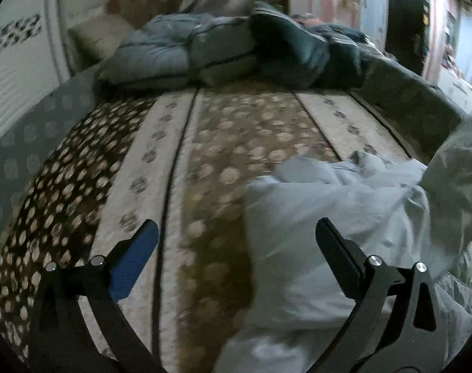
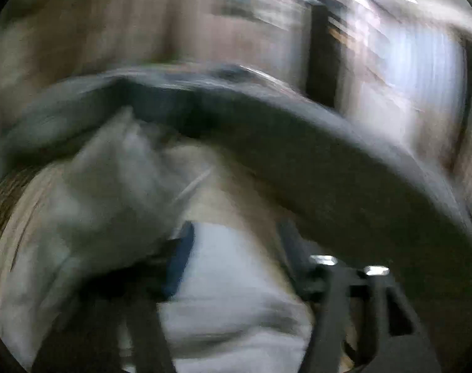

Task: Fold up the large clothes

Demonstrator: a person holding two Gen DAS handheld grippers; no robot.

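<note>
With the left gripper (image 1: 236,245) spread and empty at lower frame, and the right gripper (image 2: 236,248) blurred but seemingly spread, the crumpled pale garment (image 1: 329,205) could be snagged unevenly and bunched.

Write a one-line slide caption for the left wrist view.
Open left gripper hovers over a patterned bedspread, its right finger against a crumpled white garment; folded blue quilts beyond.

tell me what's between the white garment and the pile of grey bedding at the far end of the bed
In the left wrist view, only bare spotted bedspread lies between the white garment and the grey bedding pile.
</note>
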